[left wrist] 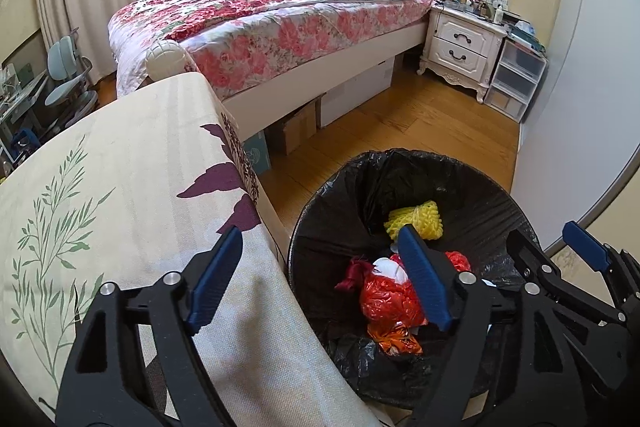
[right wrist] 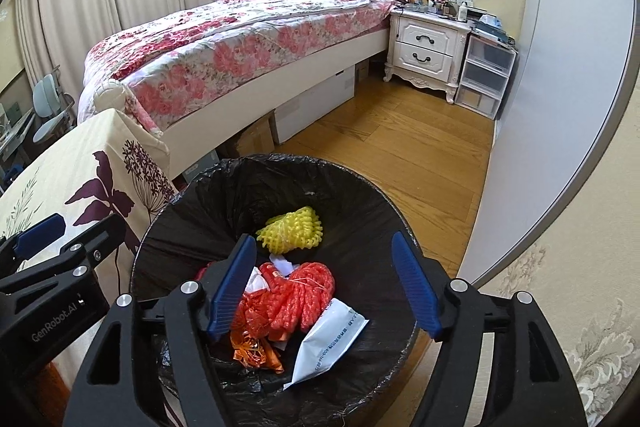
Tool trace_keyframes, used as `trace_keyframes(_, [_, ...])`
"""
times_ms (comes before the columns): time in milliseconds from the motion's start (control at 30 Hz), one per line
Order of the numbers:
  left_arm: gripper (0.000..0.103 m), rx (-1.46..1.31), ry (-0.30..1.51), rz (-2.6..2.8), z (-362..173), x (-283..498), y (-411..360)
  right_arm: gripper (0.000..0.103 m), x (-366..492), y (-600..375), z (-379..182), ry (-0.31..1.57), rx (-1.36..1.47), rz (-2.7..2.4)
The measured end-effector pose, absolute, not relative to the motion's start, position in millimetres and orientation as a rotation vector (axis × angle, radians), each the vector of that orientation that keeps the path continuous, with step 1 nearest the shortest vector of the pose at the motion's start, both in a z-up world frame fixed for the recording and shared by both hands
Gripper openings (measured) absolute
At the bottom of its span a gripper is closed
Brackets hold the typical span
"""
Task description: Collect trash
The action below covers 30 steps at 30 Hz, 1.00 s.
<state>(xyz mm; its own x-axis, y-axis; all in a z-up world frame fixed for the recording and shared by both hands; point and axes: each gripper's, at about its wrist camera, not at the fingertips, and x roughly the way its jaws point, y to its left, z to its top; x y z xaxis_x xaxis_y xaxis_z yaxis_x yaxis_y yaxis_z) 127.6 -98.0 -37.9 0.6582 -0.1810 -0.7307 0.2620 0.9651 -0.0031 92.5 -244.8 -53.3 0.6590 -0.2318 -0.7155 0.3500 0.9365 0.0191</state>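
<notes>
A round bin with a black liner (left wrist: 460, 183) (right wrist: 224, 195) stands on the wood floor beside a cloth-covered table. Inside lie a yellow foam net (left wrist: 424, 221) (right wrist: 290, 229), red foam netting (right wrist: 304, 295), a red plastic bag (left wrist: 388, 299), orange foil (right wrist: 252, 347) and a white printed pouch (right wrist: 324, 343). My left gripper (left wrist: 320, 279) is open and empty, straddling the table edge and the bin's left rim. My right gripper (right wrist: 324, 283) is open and empty directly above the bin's contents. The right gripper also shows at the right edge of the left wrist view (left wrist: 560, 259).
The table with a cream floral cloth (left wrist: 120, 187) (right wrist: 80, 171) is left of the bin. A bed with a pink floral quilt (left wrist: 272, 19) lies behind, cardboard boxes (left wrist: 296, 127) under it. A white nightstand (left wrist: 460, 43) and plastic drawers (left wrist: 516, 79) stand far right by a wall.
</notes>
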Motion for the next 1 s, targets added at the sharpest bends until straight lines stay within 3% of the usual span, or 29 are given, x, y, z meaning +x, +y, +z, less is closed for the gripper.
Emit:
trace_keyframes(133, [0.084,0.103,0.817,-0.256,-37.1,126.9,-96.0,0.076,90.0,-246.6,-51.2,0.78,0.163,-0.347])
trace_keyframes(567, [0.089,0.101,0.785,-0.203,-29.2,116.6,-78.1,0.082,79.3,-240.9,-41.8,0.757,0.13,-0.393])
trace_keyframes(1000, [0.091,0.093,0.772,-0.221,-20.1,94.6,-61.9,0.084,62.2,-229.9,-34.5,0.741,0.124,-0.391])
